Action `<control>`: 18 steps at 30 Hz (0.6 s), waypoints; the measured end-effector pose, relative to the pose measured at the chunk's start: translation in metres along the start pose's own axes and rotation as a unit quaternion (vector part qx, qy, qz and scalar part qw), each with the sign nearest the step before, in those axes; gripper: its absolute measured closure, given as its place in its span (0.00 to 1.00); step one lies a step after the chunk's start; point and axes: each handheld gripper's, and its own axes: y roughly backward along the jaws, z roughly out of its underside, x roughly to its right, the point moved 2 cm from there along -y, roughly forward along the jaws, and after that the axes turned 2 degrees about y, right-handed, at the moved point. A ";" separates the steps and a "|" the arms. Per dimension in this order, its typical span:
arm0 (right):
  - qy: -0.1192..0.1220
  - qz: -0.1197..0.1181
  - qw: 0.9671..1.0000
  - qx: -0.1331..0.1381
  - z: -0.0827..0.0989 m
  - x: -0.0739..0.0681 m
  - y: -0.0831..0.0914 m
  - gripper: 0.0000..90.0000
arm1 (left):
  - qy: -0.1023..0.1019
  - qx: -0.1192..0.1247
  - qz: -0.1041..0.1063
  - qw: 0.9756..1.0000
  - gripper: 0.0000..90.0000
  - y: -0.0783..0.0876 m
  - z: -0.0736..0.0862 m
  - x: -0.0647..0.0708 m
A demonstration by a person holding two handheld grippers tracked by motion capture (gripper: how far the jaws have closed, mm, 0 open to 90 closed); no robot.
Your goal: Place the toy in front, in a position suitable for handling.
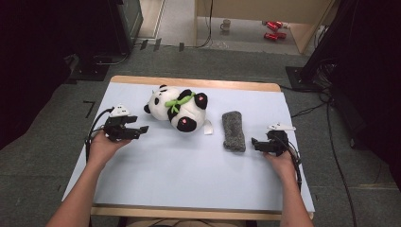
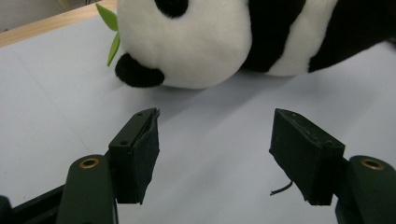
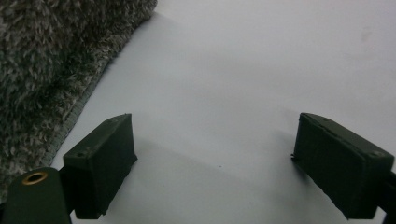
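Note:
A black and white plush panda (image 1: 179, 108) with a green leaf collar lies on its side at the back middle of the pale blue table mat (image 1: 189, 165). Right of it lies a grey fuzzy sock-like cloth (image 1: 234, 130). My left gripper (image 1: 142, 129) hovers left of the panda, open, with nothing between its jaws. In the left gripper view the panda's head (image 2: 201, 42) lies just beyond the open gripper (image 2: 215, 154). My right gripper (image 1: 255, 142) rests right of the grey cloth, open and empty. In the right gripper view the grey cloth (image 3: 51, 60) sits left of the gripper (image 3: 215, 168).
The mat covers a wooden table (image 1: 189, 83) with its far edge showing. A white tag (image 1: 208, 127) lies beside the panda. On the floor beyond stand a mug (image 1: 226, 24) and red cans (image 1: 274, 29). Dark equipment and cables (image 1: 331, 118) flank the table.

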 end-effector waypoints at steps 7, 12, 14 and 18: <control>-0.046 -0.003 0.999 -0.016 -0.011 -0.001 0.005 0.27 | -0.011 -0.013 0.024 1.000 0.35 -0.015 -0.032 0.006; -0.061 -0.010 0.998 -0.002 -0.023 -0.007 0.012 0.28 | -0.006 -0.001 0.056 0.998 0.37 -0.023 -0.051 0.011; -0.067 -0.016 0.998 0.010 -0.028 -0.012 0.017 0.30 | -0.013 -0.006 0.060 0.998 0.40 -0.027 -0.057 0.012; -0.057 -0.026 0.998 0.022 -0.038 -0.028 0.023 0.31 | -0.015 -0.002 0.060 0.998 0.40 -0.032 -0.069 0.011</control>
